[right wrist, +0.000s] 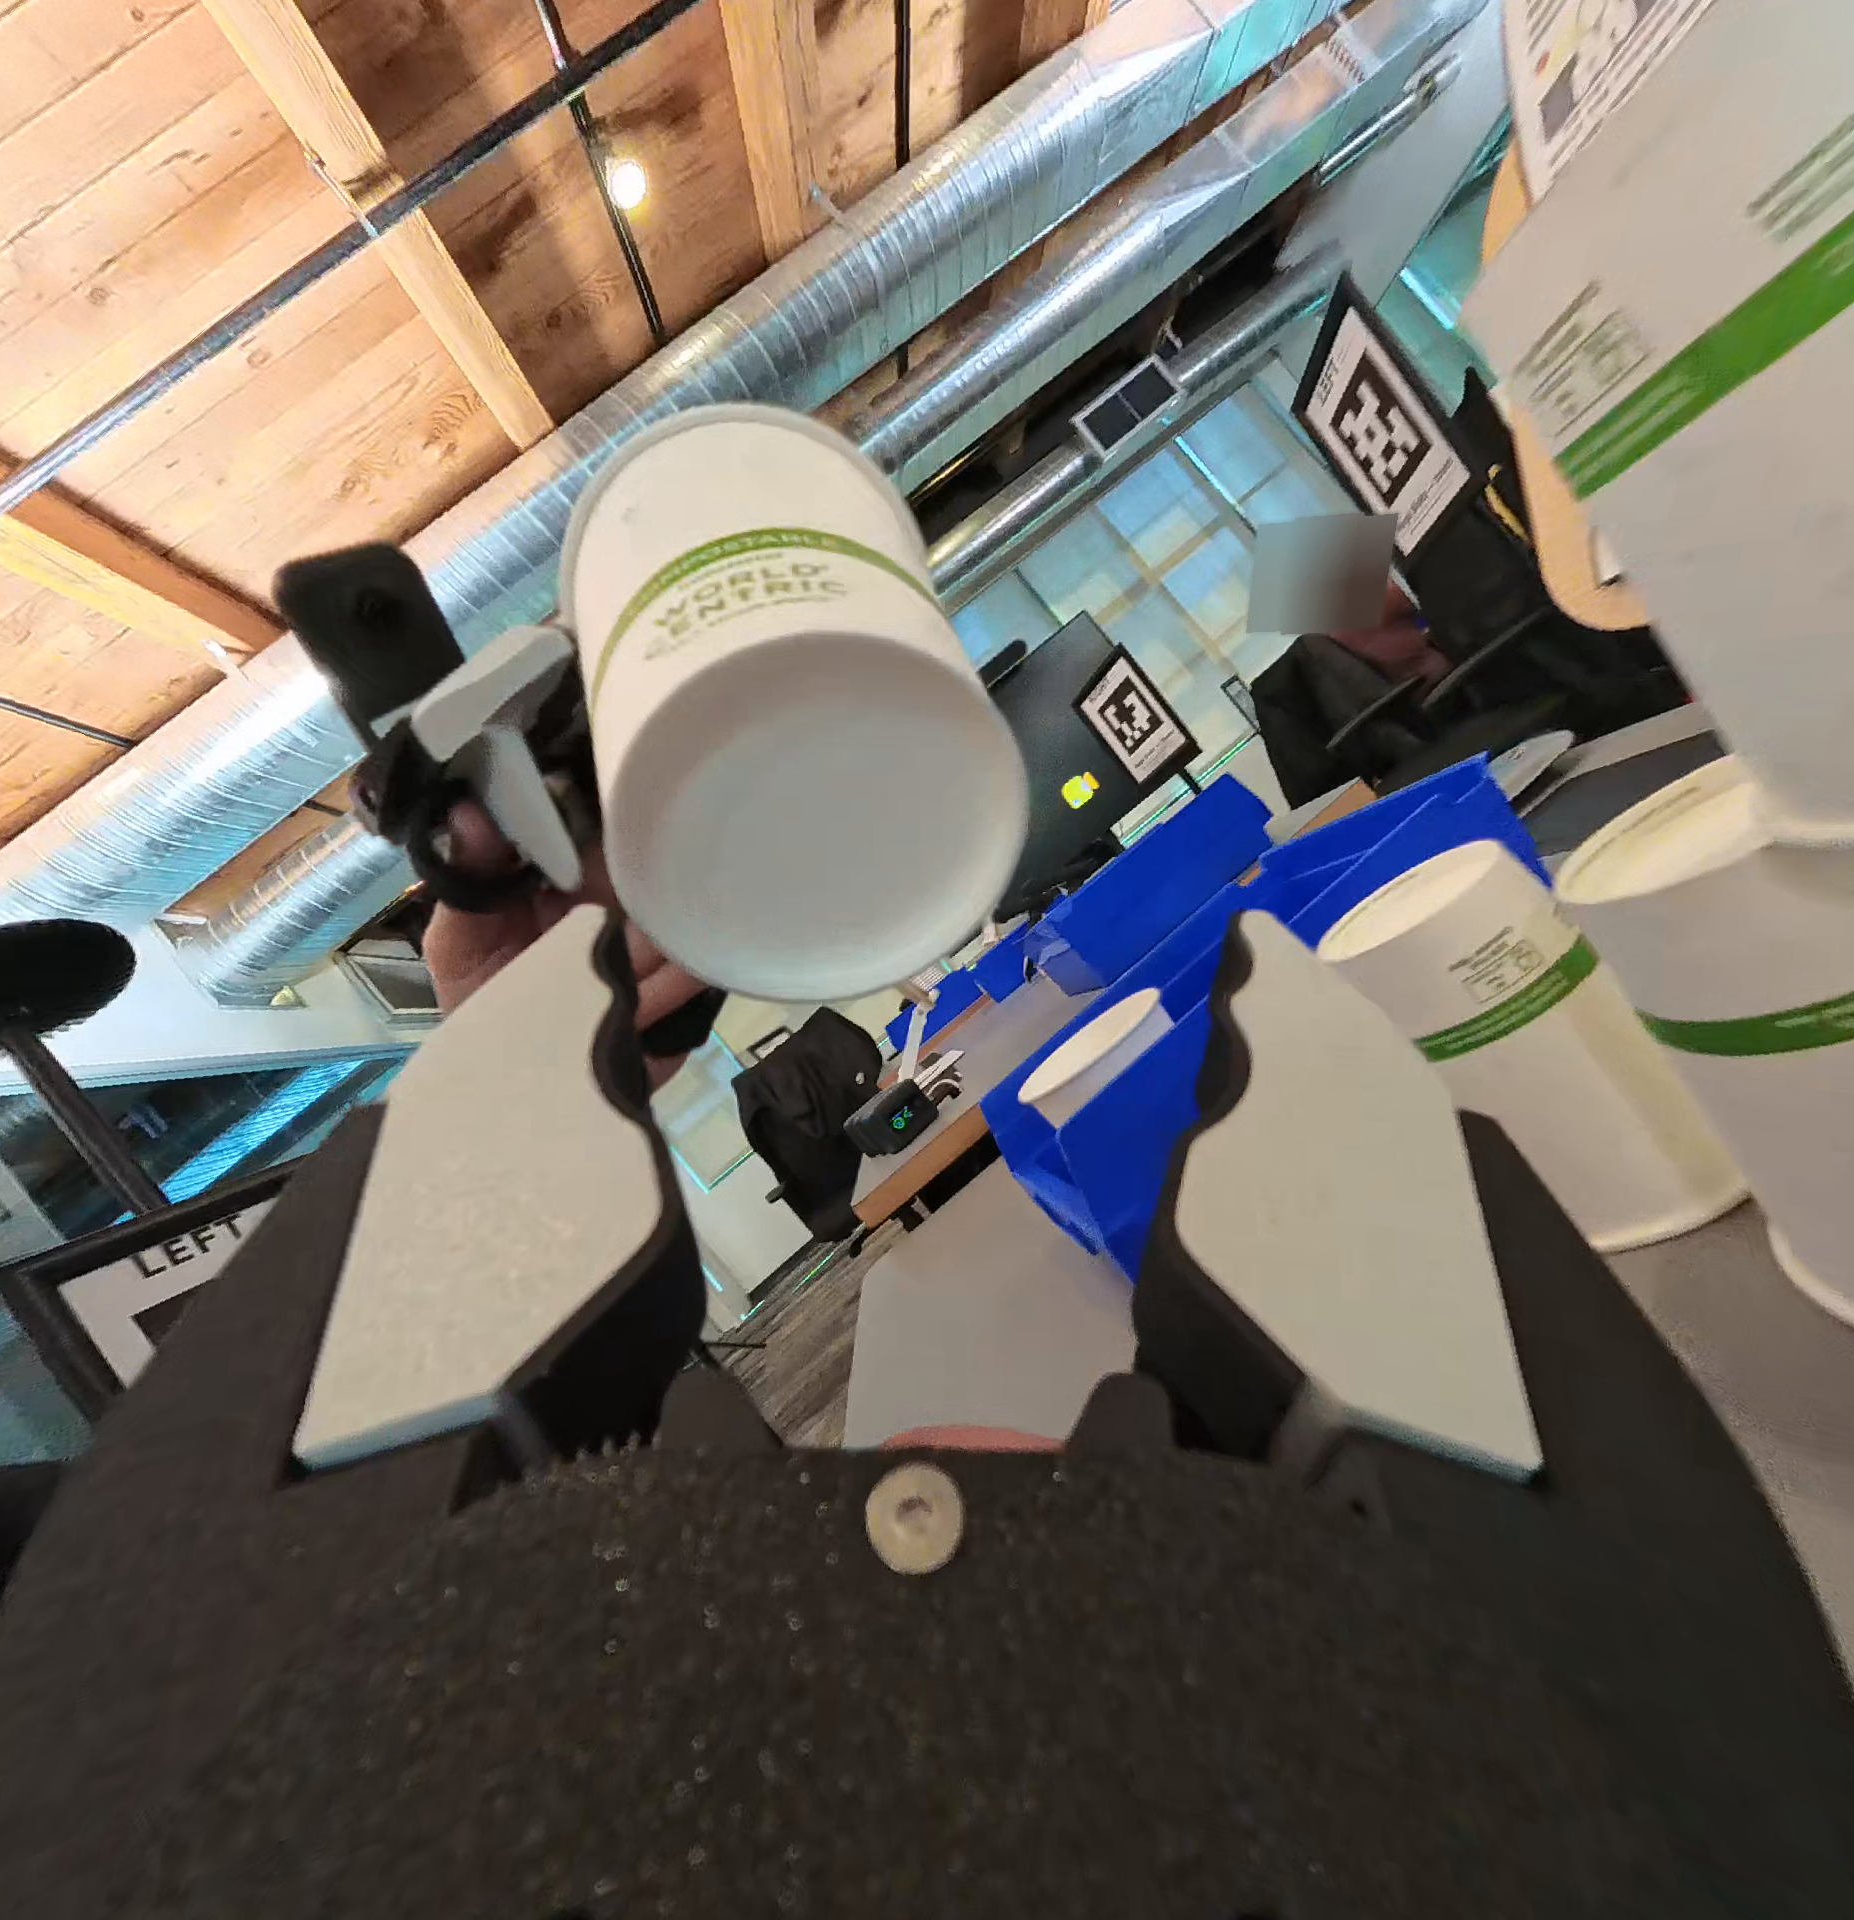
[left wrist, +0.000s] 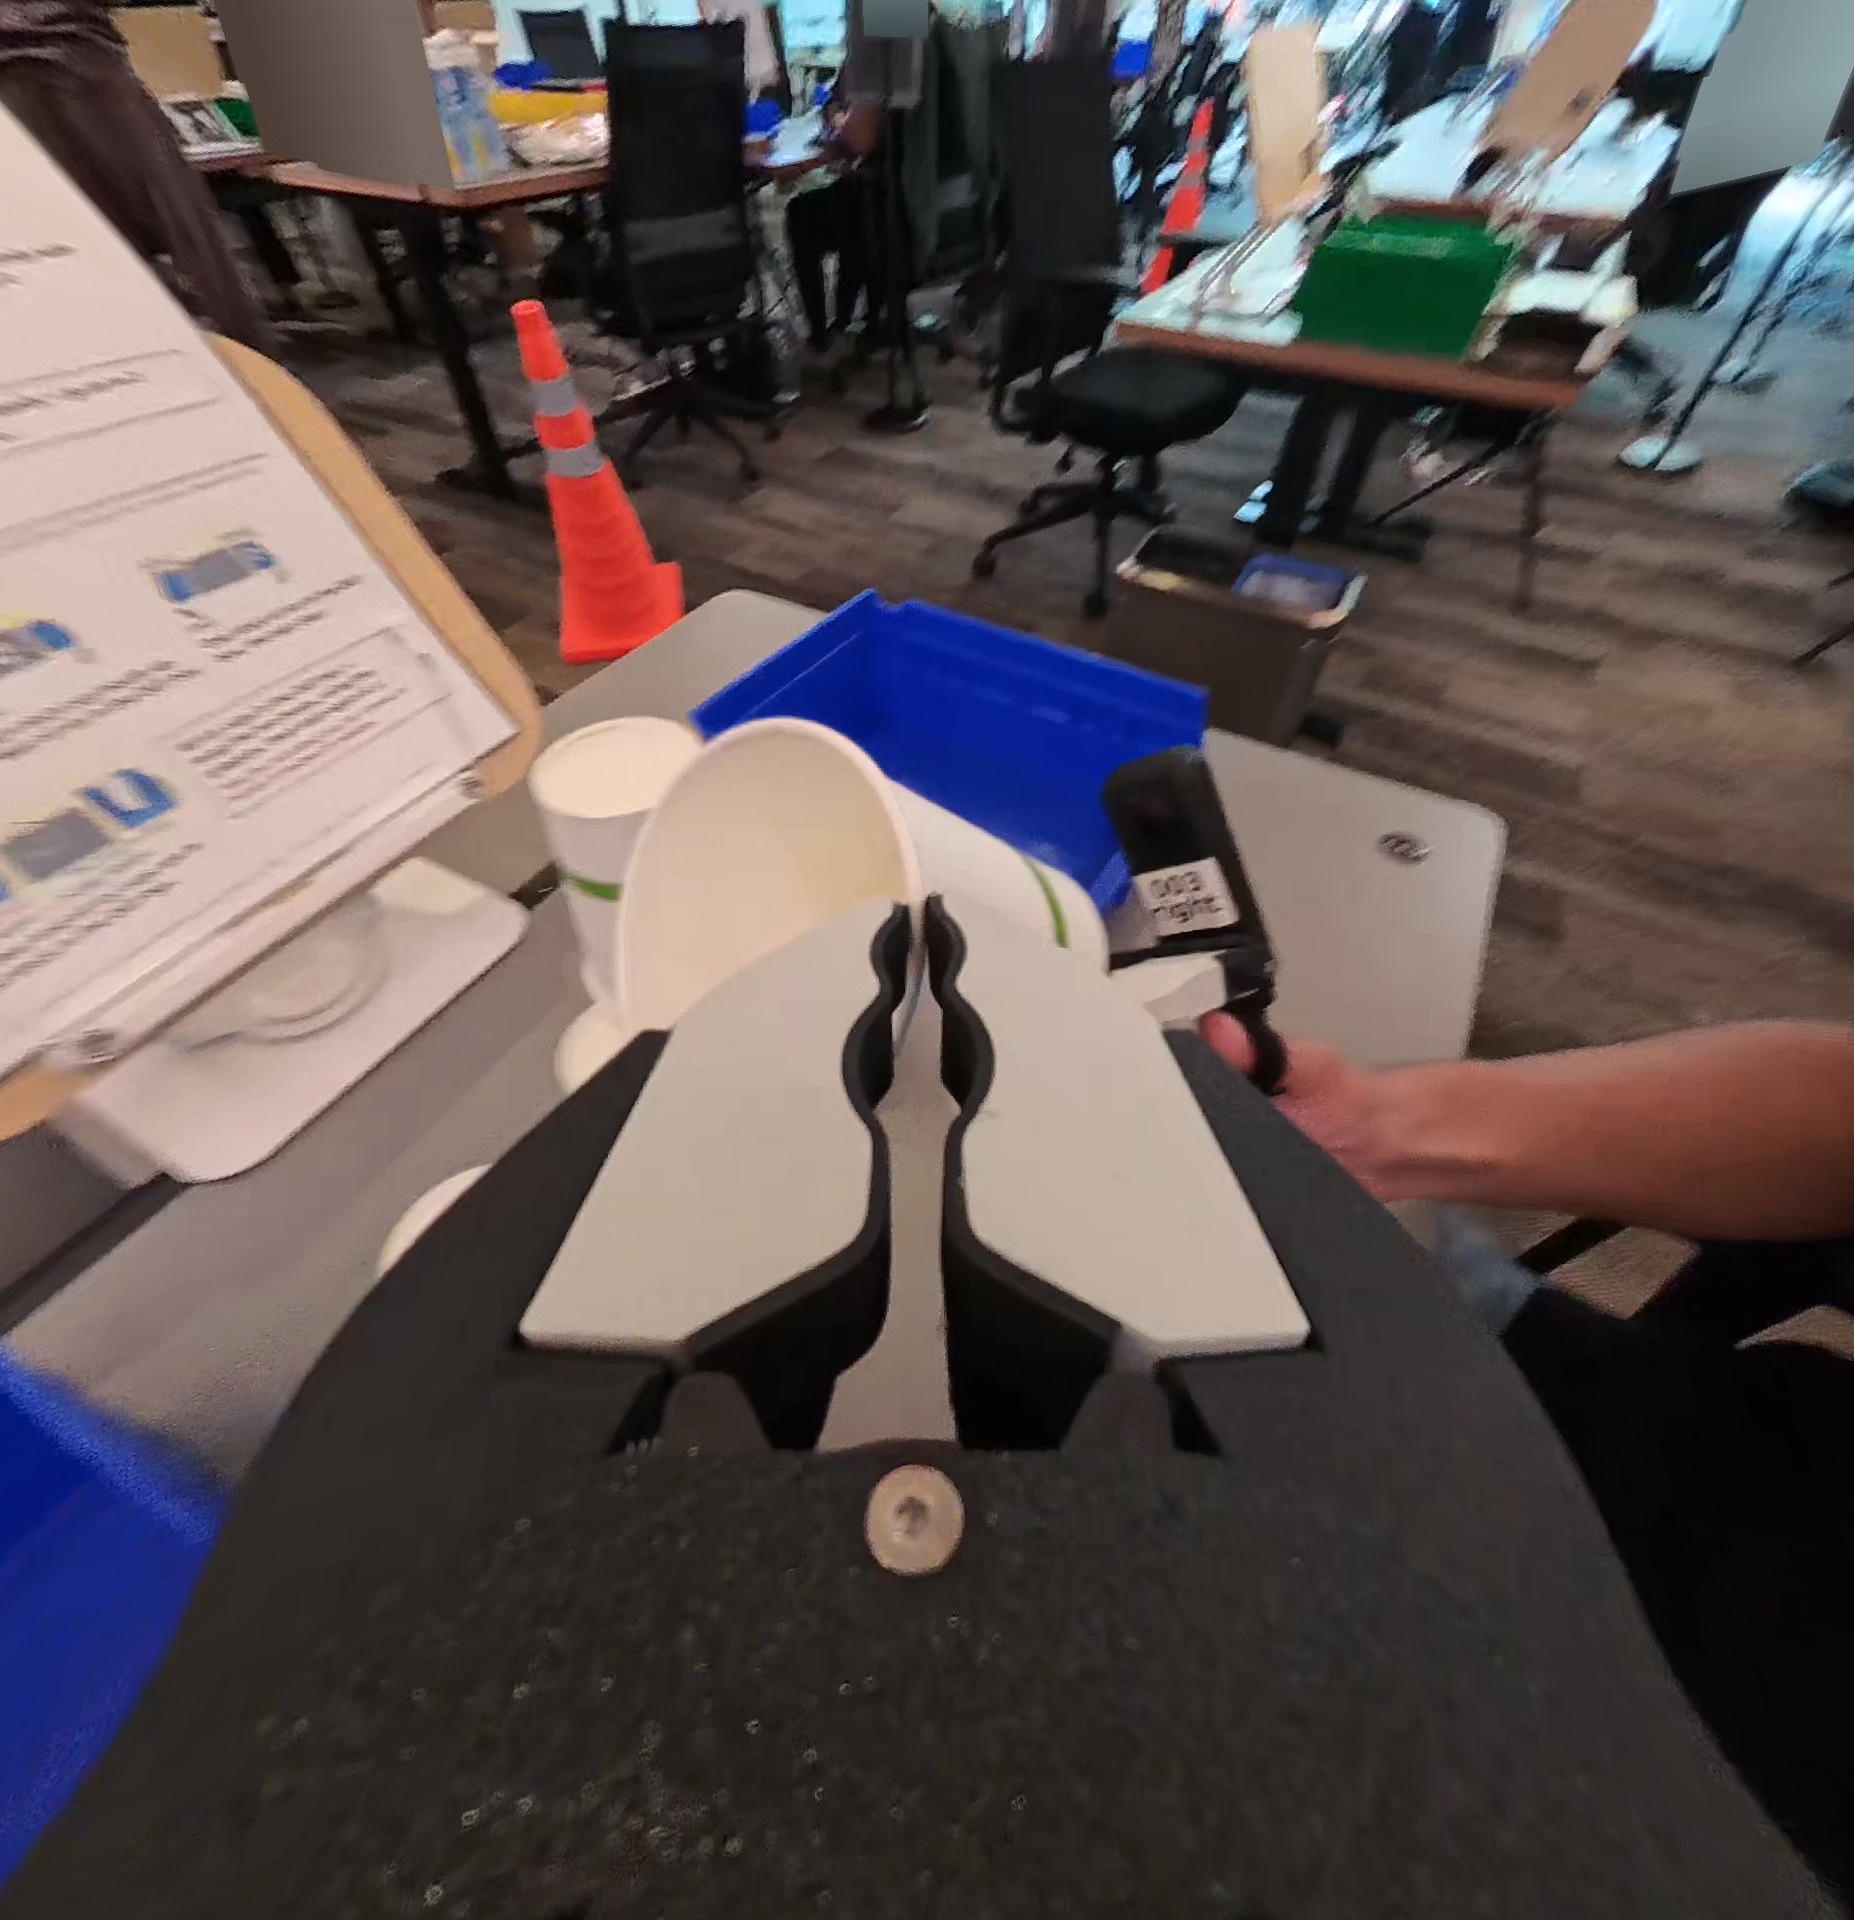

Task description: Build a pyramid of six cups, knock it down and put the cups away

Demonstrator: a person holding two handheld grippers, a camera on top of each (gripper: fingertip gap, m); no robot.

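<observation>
My left gripper (left wrist: pixel 918 920) is shut on the rim of a white paper cup with a green stripe (left wrist: pixel 767 862). It holds the cup tilted in the air, mouth towards the camera. In the right wrist view this cup (right wrist: pixel 788 727) shows its bottom, with the left gripper (right wrist: pixel 549 769) behind it. My right gripper (right wrist: pixel 933 935) is open and empty, just below the held cup. It also shows in the left wrist view (left wrist: pixel 1177 977), held by a hand. Upside-down cups (right wrist: pixel 1505 1039) (right wrist: pixel 1764 1039) stand on the grey table (right wrist: pixel 1733 1455), one more (right wrist: pixel 1723 416) on top. An upside-down stacked cup (left wrist: pixel 611 800) stands left of the held cup.
A blue bin (left wrist: pixel 964 707) sits on the table behind the cups. In the right wrist view, blue bins (right wrist: pixel 1099 1164) stand to the left of the cups, with another cup (right wrist: pixel 1099 1049) behind one of them. A printed sign on a stand (left wrist: pixel 175 644) rises at the left. An orange cone (left wrist: pixel 590 499) stands on the floor.
</observation>
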